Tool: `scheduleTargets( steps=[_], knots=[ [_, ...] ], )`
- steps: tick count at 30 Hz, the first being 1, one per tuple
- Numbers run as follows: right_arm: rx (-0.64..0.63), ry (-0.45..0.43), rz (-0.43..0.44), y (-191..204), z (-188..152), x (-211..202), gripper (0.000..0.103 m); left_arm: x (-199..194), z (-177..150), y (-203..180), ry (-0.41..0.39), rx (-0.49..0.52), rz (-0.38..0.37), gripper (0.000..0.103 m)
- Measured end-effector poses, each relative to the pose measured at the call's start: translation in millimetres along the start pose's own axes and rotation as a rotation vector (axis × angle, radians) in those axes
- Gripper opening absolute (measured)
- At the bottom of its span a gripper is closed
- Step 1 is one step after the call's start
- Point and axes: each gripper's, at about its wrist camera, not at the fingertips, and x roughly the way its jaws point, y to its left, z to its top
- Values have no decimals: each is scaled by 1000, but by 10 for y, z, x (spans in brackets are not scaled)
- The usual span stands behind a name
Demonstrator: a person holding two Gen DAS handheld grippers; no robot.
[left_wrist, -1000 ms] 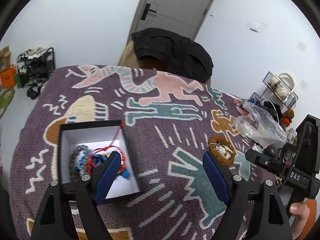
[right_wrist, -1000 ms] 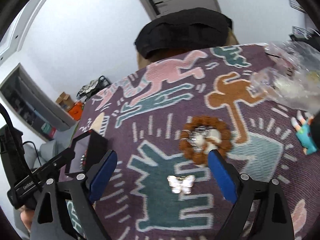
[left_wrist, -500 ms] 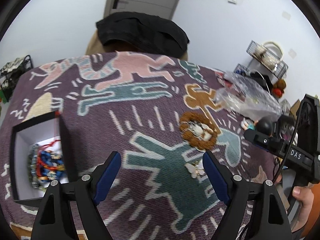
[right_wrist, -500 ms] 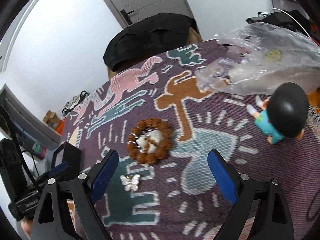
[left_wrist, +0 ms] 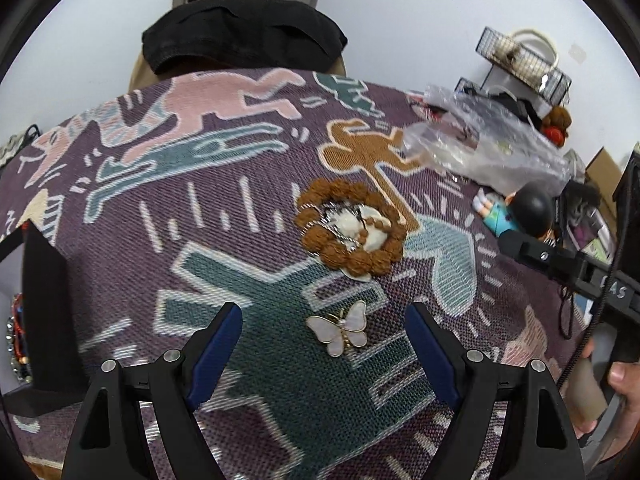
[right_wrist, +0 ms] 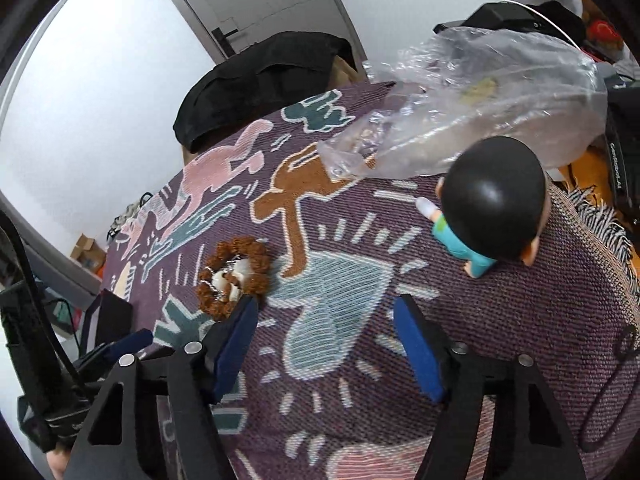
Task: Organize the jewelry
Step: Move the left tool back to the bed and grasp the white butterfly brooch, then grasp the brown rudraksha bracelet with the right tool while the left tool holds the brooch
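At lower centre of the left wrist view, the pearly white gold-rimmed butterfly brooch (left_wrist: 339, 331) lay flat on the patterned woven blanket (left_wrist: 240, 216), between the left gripper's (left_wrist: 324, 348) wide-open, empty jaws. Best descend squarely, closing across the wings. The right gripper (right_wrist: 324, 344), jaws just narrowing, held nothing.

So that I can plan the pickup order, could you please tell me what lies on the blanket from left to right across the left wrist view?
Black jewelry box at the left edge → white butterfly brooch → brown bead bracelet → clear plastic bag → doll figure.
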Motion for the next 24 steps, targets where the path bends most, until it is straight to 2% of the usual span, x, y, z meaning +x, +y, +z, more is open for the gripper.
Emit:
scheduleTargets(
  steps=[10, 11, 13, 14, 15, 18, 19, 24],
  knots=[
    [17, 0, 3, -114, 2, -8, 68, 268, -57, -143, 38, 36, 89, 84],
    [19, 1, 4, -115, 2, -6, 68, 273, -64, -157, 32, 44, 96, 81],
    [16, 4, 6, -102, 0, 7, 68, 284, -68, -180, 20, 64, 130, 65],
    [12, 6, 7, -85, 0, 20, 68, 278, -63, -181, 16, 74, 148, 48],
    [9, 9, 8, -64, 2, 37, 68, 264, -53, -169, 18, 78, 146, 40],
    [-6, 28, 23, 15, 26, 117, 59, 199, -27, -53, 21, 40, 75, 40],
    [-9, 34, 27, 40, 35, 150, 55, 153, -27, -24, 3, 40, 85, 40],
    [-33, 58, 55, 214, 102, 307, 49, -55, -14, 117, -50, 24, 97, 40]
  ],
)
